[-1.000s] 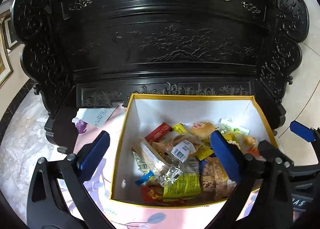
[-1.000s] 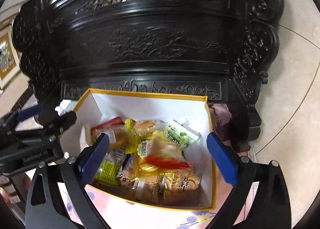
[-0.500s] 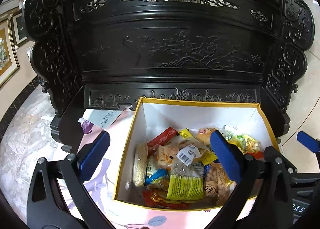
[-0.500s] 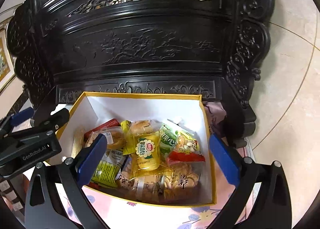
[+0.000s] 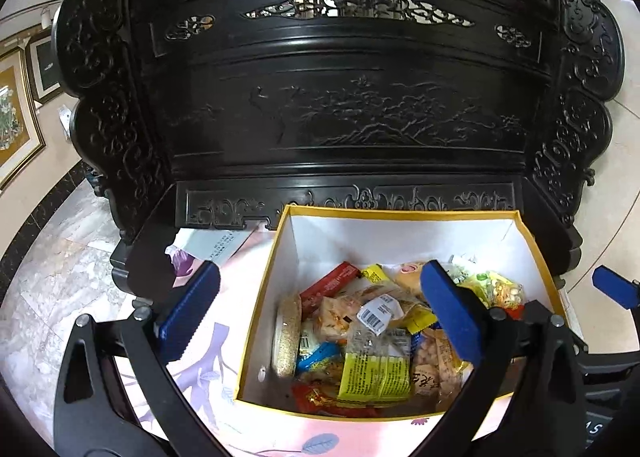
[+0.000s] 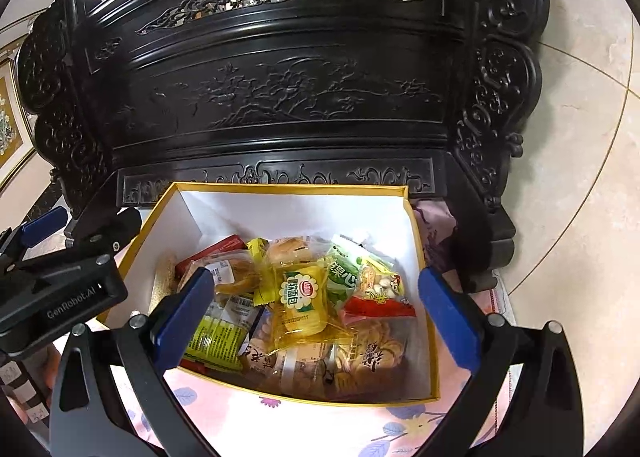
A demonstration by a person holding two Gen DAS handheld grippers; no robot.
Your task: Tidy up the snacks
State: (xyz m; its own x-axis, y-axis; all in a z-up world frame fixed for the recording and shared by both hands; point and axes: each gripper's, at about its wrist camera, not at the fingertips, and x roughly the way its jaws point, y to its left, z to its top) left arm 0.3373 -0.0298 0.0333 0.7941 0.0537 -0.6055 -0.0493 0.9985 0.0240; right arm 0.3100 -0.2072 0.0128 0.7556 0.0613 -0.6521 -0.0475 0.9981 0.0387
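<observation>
Snacks in crinkly wrappers (image 6: 304, 305) are sitting piled inside white, yellow-rimmed cardboard box (image 6: 288, 188), nothing visibly remaining outside, while left gripper (image 5: 320, 313) and right gripper (image 6: 316, 309) are hovering spread, holding nothing.

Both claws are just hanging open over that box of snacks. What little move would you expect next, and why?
Probably the right gripper dips toward the yellow bread packet. Both grippers are open and hold nothing, the left gripper too. That packet lies on top of the pile in the box, between the right gripper's fingers, so it looks easiest to pinch. If everything is already packed, backing away is just as likely.
</observation>
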